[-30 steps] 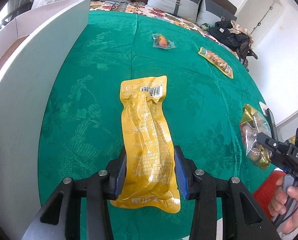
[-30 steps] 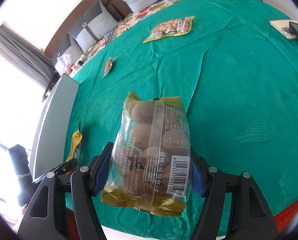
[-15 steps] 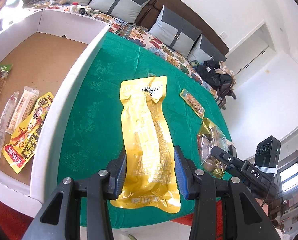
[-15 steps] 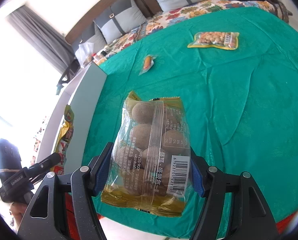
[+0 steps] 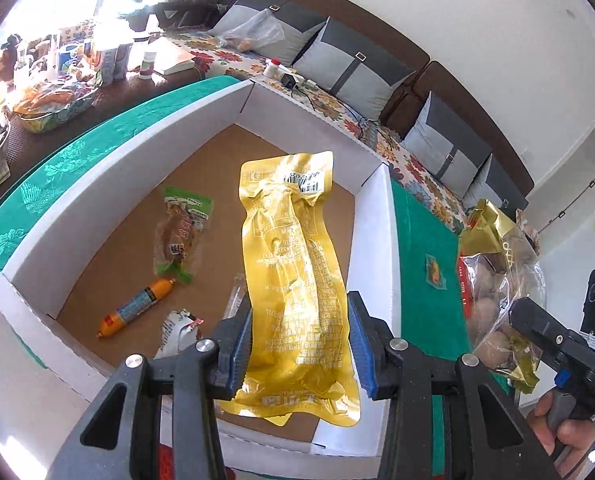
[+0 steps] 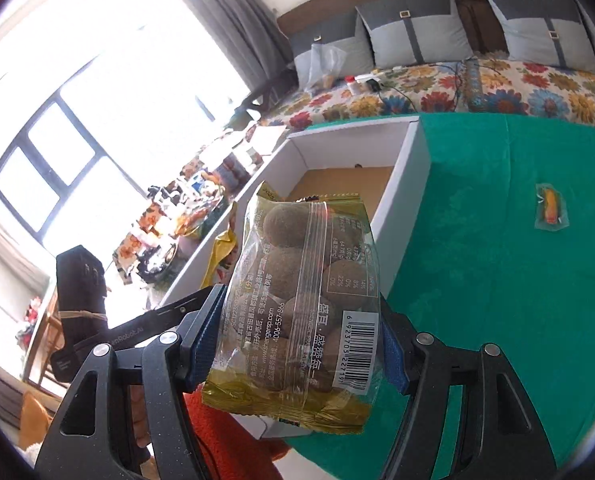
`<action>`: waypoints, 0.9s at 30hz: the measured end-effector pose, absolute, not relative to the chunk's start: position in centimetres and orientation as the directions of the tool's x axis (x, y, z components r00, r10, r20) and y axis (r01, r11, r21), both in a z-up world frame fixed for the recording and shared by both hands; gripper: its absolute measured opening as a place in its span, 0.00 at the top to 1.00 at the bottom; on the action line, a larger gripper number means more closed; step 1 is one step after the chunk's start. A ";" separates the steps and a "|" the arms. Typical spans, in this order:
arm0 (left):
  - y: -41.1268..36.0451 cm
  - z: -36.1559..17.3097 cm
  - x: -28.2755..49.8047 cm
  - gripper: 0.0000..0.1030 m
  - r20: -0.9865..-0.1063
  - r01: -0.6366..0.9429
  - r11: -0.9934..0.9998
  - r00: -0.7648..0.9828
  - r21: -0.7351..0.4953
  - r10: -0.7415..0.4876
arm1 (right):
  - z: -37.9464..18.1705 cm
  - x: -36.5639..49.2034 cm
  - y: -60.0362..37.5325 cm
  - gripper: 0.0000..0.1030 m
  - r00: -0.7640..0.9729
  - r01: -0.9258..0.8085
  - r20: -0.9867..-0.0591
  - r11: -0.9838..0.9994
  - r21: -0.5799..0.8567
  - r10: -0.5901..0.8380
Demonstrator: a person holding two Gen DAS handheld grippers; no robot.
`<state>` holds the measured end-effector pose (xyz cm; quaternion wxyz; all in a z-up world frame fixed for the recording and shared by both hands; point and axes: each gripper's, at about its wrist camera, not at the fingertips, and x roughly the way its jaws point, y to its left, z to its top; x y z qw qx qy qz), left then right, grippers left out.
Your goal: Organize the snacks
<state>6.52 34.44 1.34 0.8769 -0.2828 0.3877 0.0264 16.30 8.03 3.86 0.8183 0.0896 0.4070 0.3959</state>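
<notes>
My left gripper [image 5: 299, 344] is shut on a long yellow foil pouch [image 5: 293, 272], held in the air over the white cardboard box [image 5: 371, 240] with a brown floor. My right gripper [image 6: 293, 344] is shut on a clear bag of brown round snacks [image 6: 301, 304], hanging over the box's near right wall [image 6: 405, 200]. In the left wrist view that bag [image 5: 497, 288] and the right gripper [image 5: 537, 332] show at the far right. The yellow pouch [image 6: 221, 256] peeks out left of the bag in the right wrist view.
Inside the box lie a green-topped snack pack [image 5: 181, 232], an orange sausage stick [image 5: 137, 308] and a small white packet [image 5: 177, 330]. On the green tablecloth [image 6: 497, 280] a small clear packet with an orange snack [image 6: 551, 208] remains. A cluttered side table [image 5: 53, 92] and sofa cushions stand beyond.
Both grippers swung left and rose with their packs, from over the green tablecloth to over the white box. The box's inside and its snacks came into view.
</notes>
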 end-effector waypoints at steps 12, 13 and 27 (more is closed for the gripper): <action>40.0 -2.1 3.6 0.06 -0.747 -0.480 0.813 0.659 -0.330 0.086 | -0.8 14.6 17.0 0.22 0.373 -0.703 -0.761 0.696 0.142 0.531; 39.8 -1.9 3.4 0.06 -0.741 -0.474 0.811 0.668 -0.344 0.076 | -0.7 14.5 16.4 0.22 0.384 -0.701 -0.754 0.700 0.137 0.532; 26.4 3.2 5.8 0.05 -0.654 -0.209 0.885 0.745 -0.415 -0.131 | -8.2 15.5 -7.7 0.18 0.643 -0.393 -0.743 0.912 -0.114 0.185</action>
